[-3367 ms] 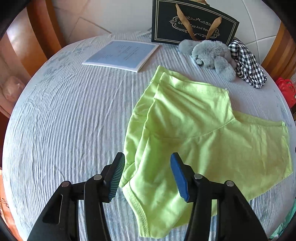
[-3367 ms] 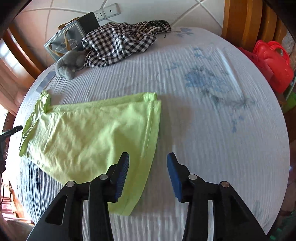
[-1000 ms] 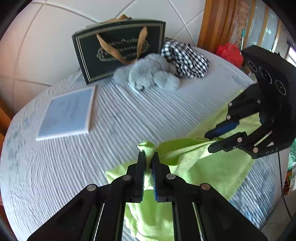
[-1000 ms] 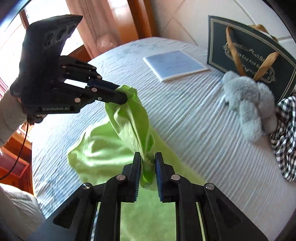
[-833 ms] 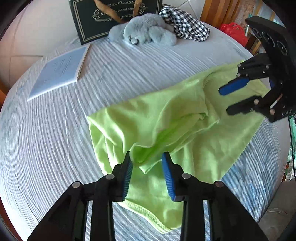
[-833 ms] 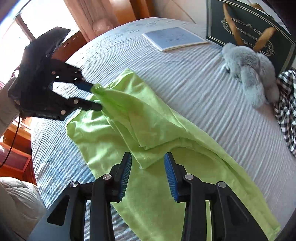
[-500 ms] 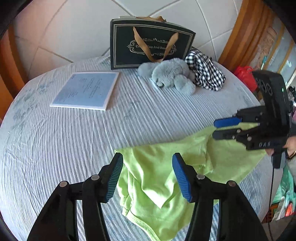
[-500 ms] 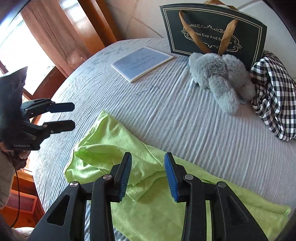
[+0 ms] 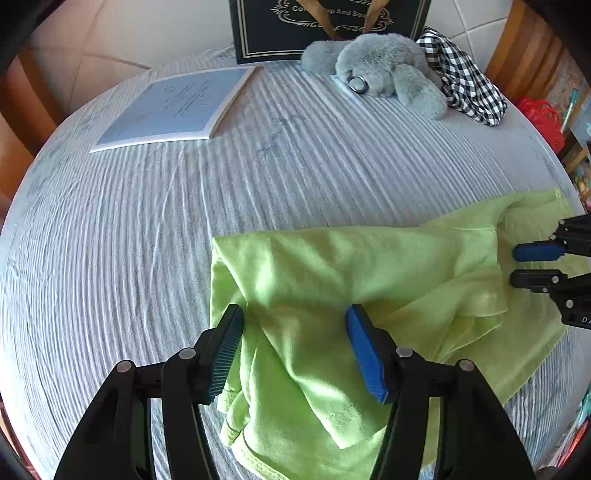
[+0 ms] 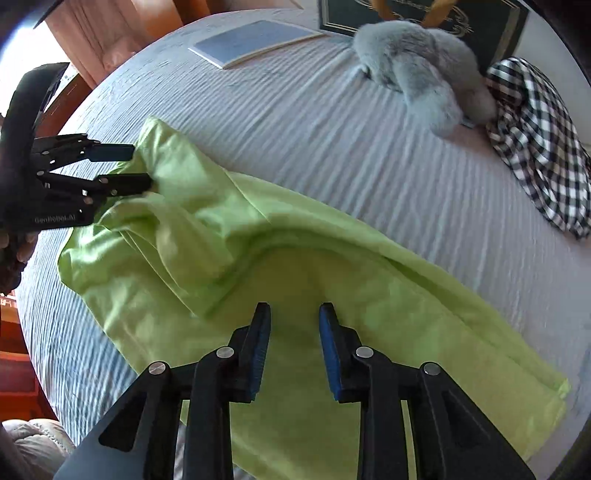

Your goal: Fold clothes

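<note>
A lime green garment (image 9: 332,288) lies loosely folded and rumpled on the striped bedsheet (image 9: 129,240); it also shows in the right wrist view (image 10: 258,266). My left gripper (image 9: 295,332) is open, low over the garment's left end, with cloth between its fingers but not clamped. It shows in the right wrist view (image 10: 140,168) at the garment's corner. My right gripper (image 10: 293,325) is open above the garment's other end, and shows at the right edge of the left wrist view (image 9: 532,266).
A blue booklet (image 9: 177,107), a grey plush toy (image 9: 384,74), a black-and-white checked cloth (image 9: 465,85) and a dark gift bag (image 9: 325,26) lie at the far side of the bed. A red bag (image 9: 543,118) and wooden bed frame (image 9: 524,48) stand at the right.
Both grippers let go of the green garment, which dropped flat in a loose fold. Both have since come back down low over it, open.
</note>
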Available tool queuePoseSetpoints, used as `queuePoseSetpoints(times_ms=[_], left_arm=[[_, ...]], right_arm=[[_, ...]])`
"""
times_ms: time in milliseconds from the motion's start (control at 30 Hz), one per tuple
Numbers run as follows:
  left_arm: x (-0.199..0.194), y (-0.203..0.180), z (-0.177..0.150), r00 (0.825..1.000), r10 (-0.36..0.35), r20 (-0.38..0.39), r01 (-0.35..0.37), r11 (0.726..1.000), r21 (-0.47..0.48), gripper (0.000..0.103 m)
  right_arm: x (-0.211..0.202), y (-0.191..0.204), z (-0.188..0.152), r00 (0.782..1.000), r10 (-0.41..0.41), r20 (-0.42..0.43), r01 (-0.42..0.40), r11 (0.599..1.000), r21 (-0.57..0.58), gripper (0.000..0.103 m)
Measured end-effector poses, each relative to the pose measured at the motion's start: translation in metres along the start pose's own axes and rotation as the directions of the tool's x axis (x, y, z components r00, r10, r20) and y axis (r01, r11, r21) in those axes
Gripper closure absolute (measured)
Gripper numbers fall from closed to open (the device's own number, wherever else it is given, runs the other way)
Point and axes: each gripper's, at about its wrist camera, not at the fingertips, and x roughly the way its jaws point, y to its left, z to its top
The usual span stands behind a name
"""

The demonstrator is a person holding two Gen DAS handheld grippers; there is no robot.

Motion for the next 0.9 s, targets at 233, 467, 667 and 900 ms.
queuePoseSetpoints(times_ms=[233,467,667,900], left_arm=[[-0.033,-0.042,-0.022,0.995,-0.009,0.096,0.016,0.997,-0.078,0.044],[-0.033,-0.15,-0.034,0.995,0.075,0.071,-0.052,0.957,-0.285,0.043],[-0.035,-0.252,-0.058,0.998,0.069,0.01,-0.056,0.867,-0.495,0.032],[-0.036,-0.347,-0.059,0.995,0.1,-0.008,-0.087,0.824,-0.56,0.026]], right_arm=[[-0.073,-0.099,-0.076,0.992,-0.05,0.114,0.034,0.99,0.136,0.075],[-0.105,-0.191,-0.114,0.982,-0.008,0.189,0.012,1.0,-0.018,0.059],[-0.099,-0.225,-0.137,0.982,0.116,0.152,-0.088,0.98,-0.176,0.058],[-0.102,-0.243,-0.145,0.967,0.184,0.177,-0.124,0.945,-0.303,0.037]])
